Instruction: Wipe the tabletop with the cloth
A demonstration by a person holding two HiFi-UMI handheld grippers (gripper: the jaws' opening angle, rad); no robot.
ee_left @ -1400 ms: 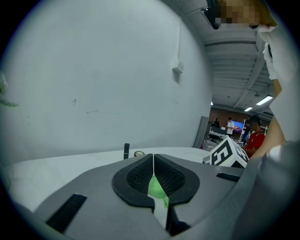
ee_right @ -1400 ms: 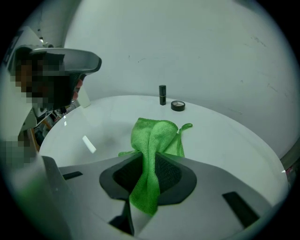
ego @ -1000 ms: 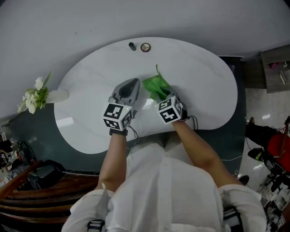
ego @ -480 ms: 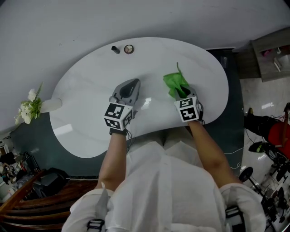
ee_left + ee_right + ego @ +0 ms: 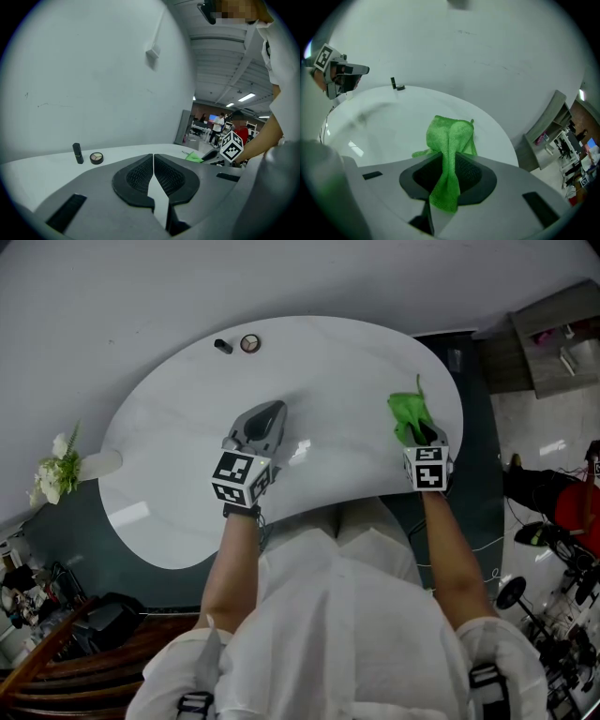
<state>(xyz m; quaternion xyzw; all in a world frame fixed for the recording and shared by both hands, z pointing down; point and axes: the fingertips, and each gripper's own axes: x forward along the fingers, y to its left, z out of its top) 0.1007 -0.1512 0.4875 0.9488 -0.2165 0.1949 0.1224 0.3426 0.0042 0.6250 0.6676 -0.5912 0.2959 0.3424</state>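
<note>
A green cloth [image 5: 409, 413] [image 5: 450, 138] lies bunched on the right part of the white oval tabletop [image 5: 187, 409]. My right gripper [image 5: 419, 434] [image 5: 449, 174] is shut on the cloth, whose free end spreads on the table ahead of the jaws. Near the table's middle my left gripper [image 5: 266, 417] [image 5: 153, 169] rests shut with nothing between its pads. In the left gripper view the cloth [image 5: 193, 157] and the right gripper's marker cube [image 5: 232, 146] show at the right.
A small dark tube [image 5: 223, 346] [image 5: 78, 153] and a round compact [image 5: 249, 343] [image 5: 96, 157] stand at the table's far edge. White flowers [image 5: 56, 472] lean over the left edge. A grey wall runs behind the table; a shelf unit [image 5: 553, 334] and floor clutter sit to the right.
My right gripper has dragged the green cloth rightward across the tabletop, from near the middle to the right end. The left gripper has stayed where it was.
</note>
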